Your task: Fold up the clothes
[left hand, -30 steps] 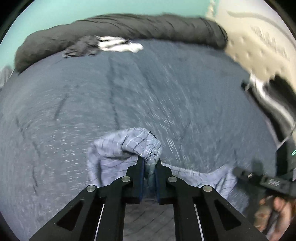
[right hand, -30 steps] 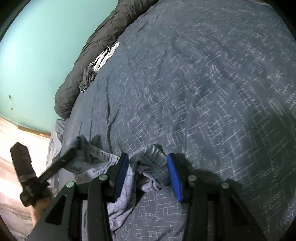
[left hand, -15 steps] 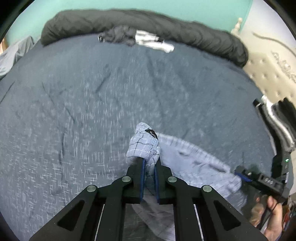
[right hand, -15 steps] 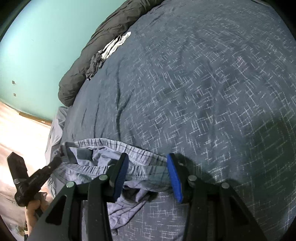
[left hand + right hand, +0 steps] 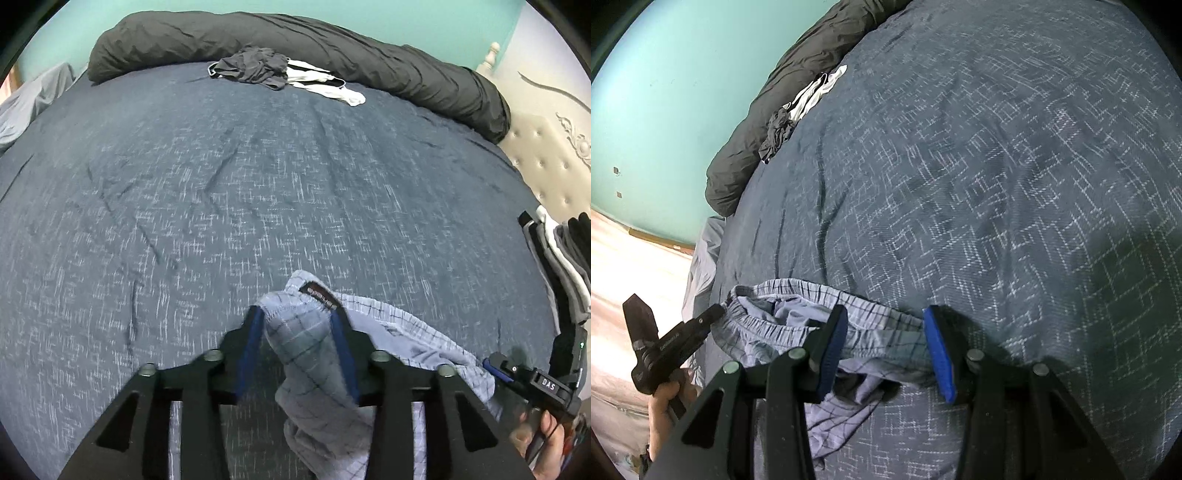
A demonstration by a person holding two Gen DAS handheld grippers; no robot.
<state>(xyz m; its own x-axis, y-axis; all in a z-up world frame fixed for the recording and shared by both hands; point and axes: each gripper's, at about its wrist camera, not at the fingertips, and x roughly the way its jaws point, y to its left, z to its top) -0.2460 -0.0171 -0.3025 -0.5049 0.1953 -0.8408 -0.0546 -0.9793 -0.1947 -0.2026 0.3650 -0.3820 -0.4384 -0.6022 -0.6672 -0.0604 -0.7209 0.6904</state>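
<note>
**Left jaws let go of the shorts**

The plaid shorts [image 5: 369,332] lie at the near edge of the bed [image 5: 258,203]. The left gripper [image 5: 300,350] has just been opening; a bunched corner that was pinched a second ago now stands loose between its jaws. Only the right view shows the waistband spread out (earlier crumpled) across the open right gripper [image 5: 886,347], unpinched. Only the left view shows a stack of clothes [image 5: 561,258] beside the headboard [image 5: 546,155].

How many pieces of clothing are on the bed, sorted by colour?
Light blue plaid: 1, the shorts between the fingers of the left gripper.
Dark grey: 1, a crumpled garment by the rolled blanket.
White with black: 1, a garment beside it.
Stack at the right edge: layers too unclear to count.
Total: 3 separate pieces, plus the stack.
</note>
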